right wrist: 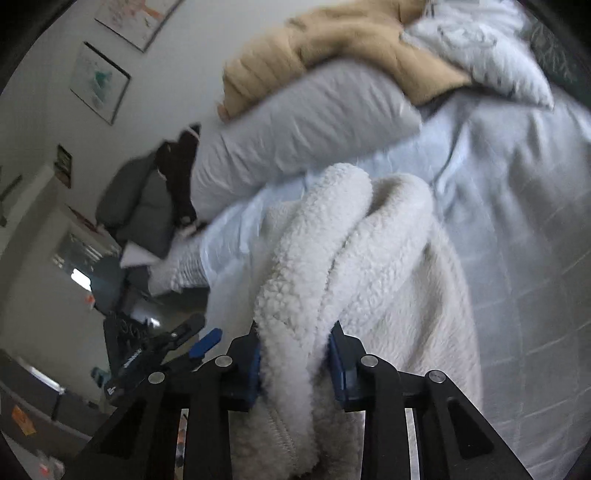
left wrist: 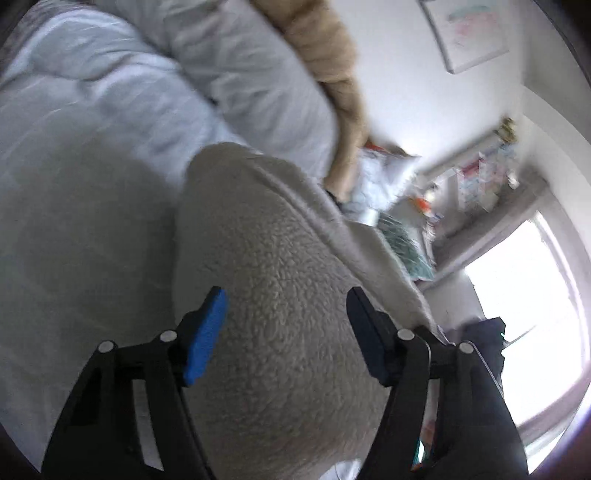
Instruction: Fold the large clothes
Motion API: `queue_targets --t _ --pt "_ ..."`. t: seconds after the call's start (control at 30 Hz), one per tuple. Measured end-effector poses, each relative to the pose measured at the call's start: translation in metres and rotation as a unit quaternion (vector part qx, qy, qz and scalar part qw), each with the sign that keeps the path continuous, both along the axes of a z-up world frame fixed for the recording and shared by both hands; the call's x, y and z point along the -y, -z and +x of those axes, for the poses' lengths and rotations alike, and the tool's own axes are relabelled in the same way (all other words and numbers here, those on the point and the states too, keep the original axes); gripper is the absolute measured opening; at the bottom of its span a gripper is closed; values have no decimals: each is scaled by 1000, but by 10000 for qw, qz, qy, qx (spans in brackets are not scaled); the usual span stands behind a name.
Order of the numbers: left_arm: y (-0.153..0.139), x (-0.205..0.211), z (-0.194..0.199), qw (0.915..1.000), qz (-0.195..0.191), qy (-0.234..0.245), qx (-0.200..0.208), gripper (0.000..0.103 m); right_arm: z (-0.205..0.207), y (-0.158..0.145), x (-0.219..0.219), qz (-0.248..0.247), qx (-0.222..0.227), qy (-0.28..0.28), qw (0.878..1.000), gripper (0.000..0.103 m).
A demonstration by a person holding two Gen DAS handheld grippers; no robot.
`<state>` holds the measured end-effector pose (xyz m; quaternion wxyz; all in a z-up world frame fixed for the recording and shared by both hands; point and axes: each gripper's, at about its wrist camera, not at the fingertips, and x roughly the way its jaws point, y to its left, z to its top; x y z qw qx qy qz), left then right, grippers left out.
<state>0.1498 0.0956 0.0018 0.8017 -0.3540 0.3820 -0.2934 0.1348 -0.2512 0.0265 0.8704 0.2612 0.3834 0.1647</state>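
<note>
In the left wrist view, the left claw (left wrist: 286, 332) is seen spread wide, its blue pads (left wrist: 205, 339) standing apart with the cream fleece garment (left wrist: 273, 258) bulging up between them; no pad is seen pressing on the pile. The fleece garment is draped over the bed (left wrist: 74, 206), whose pale blue quilted cover fills the left side. A grey-white pillow (left wrist: 236, 74) and a tan blanket (left wrist: 332, 66) are piled behind it. A framed picture (left wrist: 465, 29) is hung on the wall, and a bright window (left wrist: 528, 302) is seen at the right.

In the right wrist view, the right claw (right wrist: 295, 363) is pressed onto a thick bunched fold of the fleece garment (right wrist: 332, 251), pinched between both pads. The rest of the fleece is spread over the bed (right wrist: 517, 221). The left claw (right wrist: 192, 338) is seen at lower left, just beside the fleece. Two framed pictures (right wrist: 99, 83) are hung on the wall.
</note>
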Motion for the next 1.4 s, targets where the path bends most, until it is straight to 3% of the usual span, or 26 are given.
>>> queue_targets --t 0.07,0.13,0.17,0.23,0.3,0.47,0.53,0.63,0.73,0.8,0.87,0.9,1.1,1.2,1.3,1.4 --pt "1 26 0 9990 315 311 68 68 1 12 26 125 -240 144 9995 34" --pt "6 51 -3 9938 1003 413 255 68 10 43 43 151 -824 231 9962 45" --pt "10 63 -4 9883 1404 473 355 68 15 64 49 13 -1252 301 9917 56" --pt "11 78 -7 9752 2032 608 633 68 22 101 53 -208 -1939 373 9801 70" --pt "3 85 -8 9636 2474 651 781 68 21 99 60 35 -1965 473 9793 74" --pt "-23 75 15 9659 2394 368 917 68 7 23 58 -147 -606 1157 9913 74" --pt "-30 79 28 9638 2464 249 990 68 13 9 44 -247 -202 1307 9909 74" --pt "-28 91 41 9610 2519 286 1101 68 26 13 24 -527 148 1272 9904 74" --pt "3 102 54 9560 2777 465 825 68 53 43 0 -1149 122 1325 9844 72" --pt "20 101 52 9510 2923 410 918 68 65 79 -2 -1578 -249 1408 9771 72" --pt "33 101 47 9467 3020 388 1049 69 71 116 5 -1290 -522 1307 9816 73" --pt "35 102 44 9449 3048 339 1143 69 70 124 10 -1099 -440 1355 9837 74" --pt "36 97 41 9493 2892 286 1198 69 70 129 16 -979 -319 1320 9859 76" --pt "25 101 35 9432 3073 228 1239 70 66 120 9 -1110 -383 1374 9835 77" --pt "8 102 18 9357 3290 173 1260 82 55 100 5 -1086 -452 1431 9827 78" --pt "-4 98 -3 9284 3500 118 1241 83 37 82 5 -1114 -408 1366 9835 79"
